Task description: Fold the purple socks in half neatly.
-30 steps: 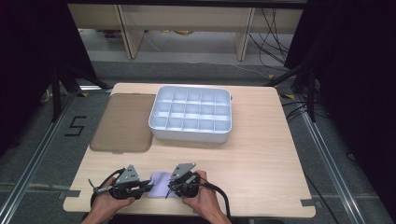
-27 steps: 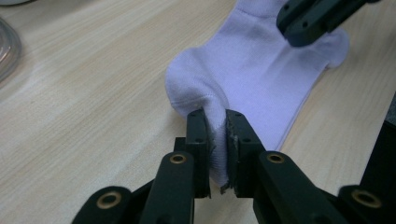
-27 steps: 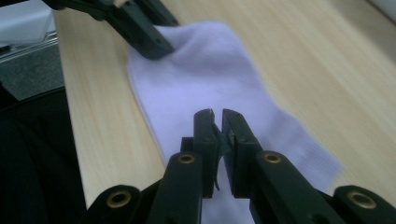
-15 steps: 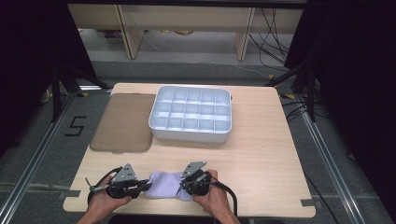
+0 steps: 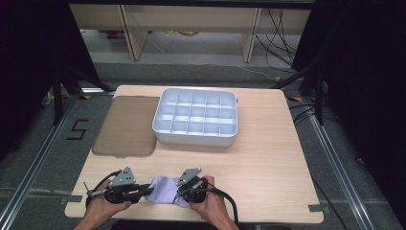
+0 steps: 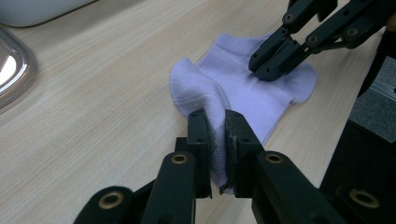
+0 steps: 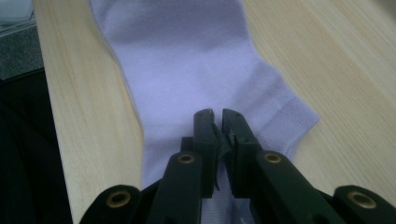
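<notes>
Right, worktop (image 5: 268, 158) first: compartment tray (image 5: 196, 117) sits toward the far edge, brown mat (image 5: 127, 125) at the far-left corner. Your pale purple sock (image 5: 165, 189) lies at the near edge, between both hands. Left hand-held gripper (image 6: 218, 122) is pinched on a raised fold, right hand-held gripper (image 7: 218, 122) clamped on its cuff end. Looks like mid-fold; next, lift evenly and carry one end over the other.
</notes>
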A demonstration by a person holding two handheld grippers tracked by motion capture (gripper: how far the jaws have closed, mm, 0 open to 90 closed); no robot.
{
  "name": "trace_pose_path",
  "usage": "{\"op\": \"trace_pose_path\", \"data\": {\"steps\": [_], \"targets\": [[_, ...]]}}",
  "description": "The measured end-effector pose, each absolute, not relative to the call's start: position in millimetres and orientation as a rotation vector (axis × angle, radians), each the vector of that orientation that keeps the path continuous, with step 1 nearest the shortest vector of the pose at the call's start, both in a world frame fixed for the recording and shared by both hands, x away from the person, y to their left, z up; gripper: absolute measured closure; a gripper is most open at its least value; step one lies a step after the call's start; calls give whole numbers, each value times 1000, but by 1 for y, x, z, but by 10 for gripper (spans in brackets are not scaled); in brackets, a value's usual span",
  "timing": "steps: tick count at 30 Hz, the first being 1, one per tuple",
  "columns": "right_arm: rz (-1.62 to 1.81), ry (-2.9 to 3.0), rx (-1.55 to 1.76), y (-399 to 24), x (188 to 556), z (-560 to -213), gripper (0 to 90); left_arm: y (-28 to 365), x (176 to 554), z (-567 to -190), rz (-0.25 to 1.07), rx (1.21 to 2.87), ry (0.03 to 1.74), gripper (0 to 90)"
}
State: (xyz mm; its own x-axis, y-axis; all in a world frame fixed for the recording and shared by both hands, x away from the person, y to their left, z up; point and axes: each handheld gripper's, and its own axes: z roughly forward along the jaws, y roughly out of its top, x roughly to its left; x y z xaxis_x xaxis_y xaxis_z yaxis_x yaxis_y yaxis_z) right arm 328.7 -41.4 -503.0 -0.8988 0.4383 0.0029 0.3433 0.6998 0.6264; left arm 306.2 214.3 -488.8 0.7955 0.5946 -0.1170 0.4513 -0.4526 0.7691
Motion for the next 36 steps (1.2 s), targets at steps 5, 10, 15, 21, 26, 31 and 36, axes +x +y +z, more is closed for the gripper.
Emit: {"op": "trace_pose_path", "data": {"steps": [5,10,15,21,26,31,36], "targets": [[997,2762,594,-37,326,-501,847,217,306,-489,214,2108,761,816],[1015,2722,659,-55,324,-490,848,219,305,-487,200,2104,771,816],[1026,2704,688,-78,321,-486,848,221,304,-486,186,2094,795,815],[977,2698,731,-82,321,-492,848,221,305,-482,171,2073,805,815],[938,2723,725,-79,323,-496,849,216,305,-478,156,2036,798,814],[930,2731,704,-79,326,-499,850,210,306,-473,165,2055,774,814],[950,2717,730,-79,326,-500,850,200,307,-472,150,2051,760,812]]}}
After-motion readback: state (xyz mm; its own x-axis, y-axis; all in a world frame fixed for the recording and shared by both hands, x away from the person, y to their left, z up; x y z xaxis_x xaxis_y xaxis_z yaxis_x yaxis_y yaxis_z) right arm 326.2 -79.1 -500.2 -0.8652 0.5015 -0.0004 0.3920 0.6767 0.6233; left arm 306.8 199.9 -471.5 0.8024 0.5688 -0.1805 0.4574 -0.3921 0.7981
